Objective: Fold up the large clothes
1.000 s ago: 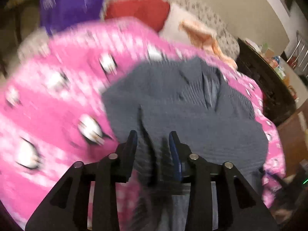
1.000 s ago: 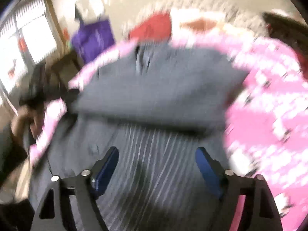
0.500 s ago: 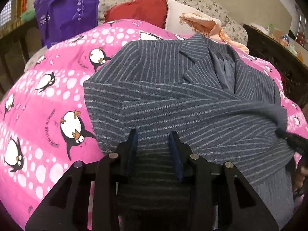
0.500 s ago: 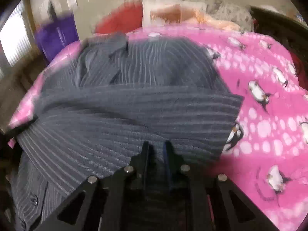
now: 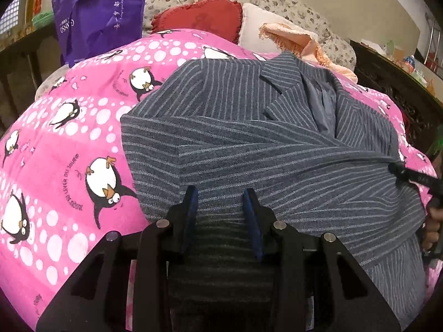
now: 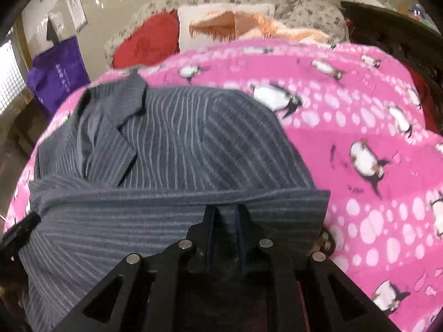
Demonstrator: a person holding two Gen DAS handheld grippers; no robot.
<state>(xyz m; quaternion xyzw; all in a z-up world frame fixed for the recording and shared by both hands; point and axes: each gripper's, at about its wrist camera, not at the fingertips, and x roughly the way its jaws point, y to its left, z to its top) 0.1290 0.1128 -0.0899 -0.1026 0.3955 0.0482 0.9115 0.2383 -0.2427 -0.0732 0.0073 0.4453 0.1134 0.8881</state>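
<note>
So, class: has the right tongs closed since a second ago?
Yes. The right tongs stood wide open over the jacket then; now they pinch its folded hem, near the pink blanket.

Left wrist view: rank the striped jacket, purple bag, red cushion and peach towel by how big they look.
1. striped jacket, much the largest, though nearest the camera.
2. purple bag.
3. red cushion.
4. peach towel, partly hidden by the jacket, so its place against the cushion is unsure.
</note>
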